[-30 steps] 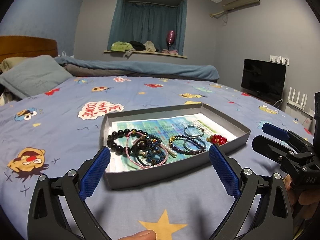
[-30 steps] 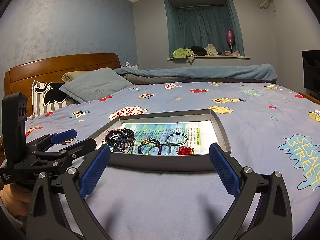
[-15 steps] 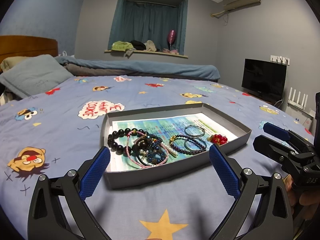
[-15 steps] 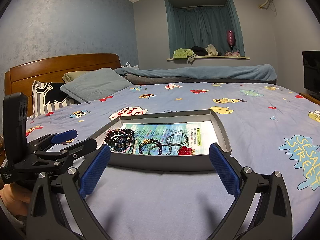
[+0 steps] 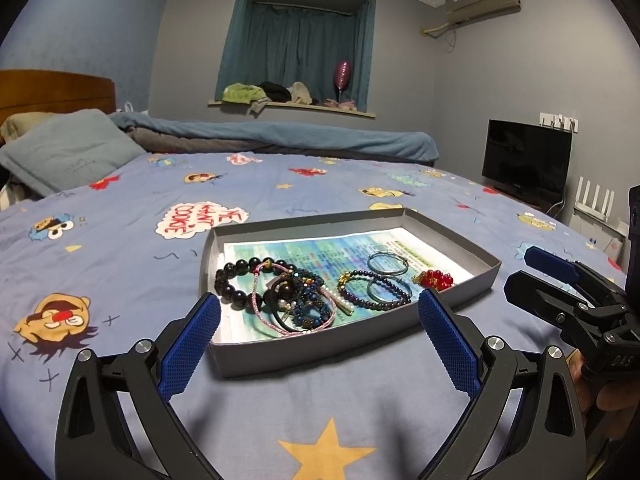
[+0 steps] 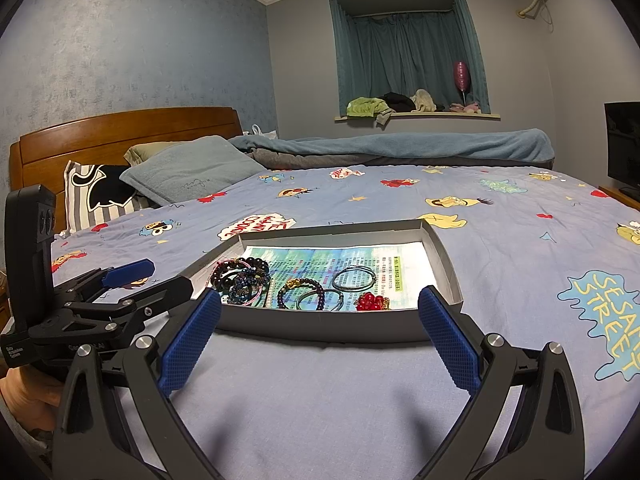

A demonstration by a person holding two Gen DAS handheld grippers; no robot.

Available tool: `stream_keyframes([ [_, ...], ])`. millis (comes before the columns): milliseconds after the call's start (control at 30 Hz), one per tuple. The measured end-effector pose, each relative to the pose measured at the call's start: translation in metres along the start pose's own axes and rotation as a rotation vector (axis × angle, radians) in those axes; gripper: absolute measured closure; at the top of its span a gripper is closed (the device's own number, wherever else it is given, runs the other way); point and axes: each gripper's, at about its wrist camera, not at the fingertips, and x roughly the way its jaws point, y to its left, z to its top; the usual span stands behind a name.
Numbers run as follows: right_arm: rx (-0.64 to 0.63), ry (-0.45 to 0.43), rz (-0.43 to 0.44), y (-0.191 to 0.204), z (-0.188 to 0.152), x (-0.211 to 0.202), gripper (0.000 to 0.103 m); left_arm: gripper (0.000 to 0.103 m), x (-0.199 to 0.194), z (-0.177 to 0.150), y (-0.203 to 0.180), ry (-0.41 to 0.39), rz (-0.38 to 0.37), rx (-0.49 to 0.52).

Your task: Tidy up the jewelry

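Bedroom: blue cartoon-print bed sheet over a wide bed; it carries everything.
Container: shallow grey cardboard tray lying flat on the sheet, lined with a printed paper sheet; its long axis runs left to right in front of both grippers.
Tray, left part: black round-bead bracelet, touching a tangled heap of pink cord and dark bead bracelets.
Tray, middle: purple bead bracelet and two thin silver hoops, partly overlapping.
Tray, right part: small red bead cluster, alone.
Left gripper: fingers spread wide, holding nothing, just before the near tray wall; the heap lies straight ahead, so this hand seems nearer to it.
Right gripper: fingers spread wide, holding nothing; the hoops and red cluster lie ahead.
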Motion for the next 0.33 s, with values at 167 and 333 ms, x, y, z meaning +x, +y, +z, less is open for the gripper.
stream_keyframes([
  [167, 0.001, 0.001, 0.0, 0.0002, 0.0002, -0.0002, 0.006, 0.005, 0.0017, 0.0007, 0.0008, 0.012, 0.008, -0.005],
  [333, 0.001, 0.001, 0.0, 0.0, 0.0001, 0.0001, 0.006, 0.005, 0.0016, 0.0006, 0.0011, 0.013, 0.008, -0.006],
])
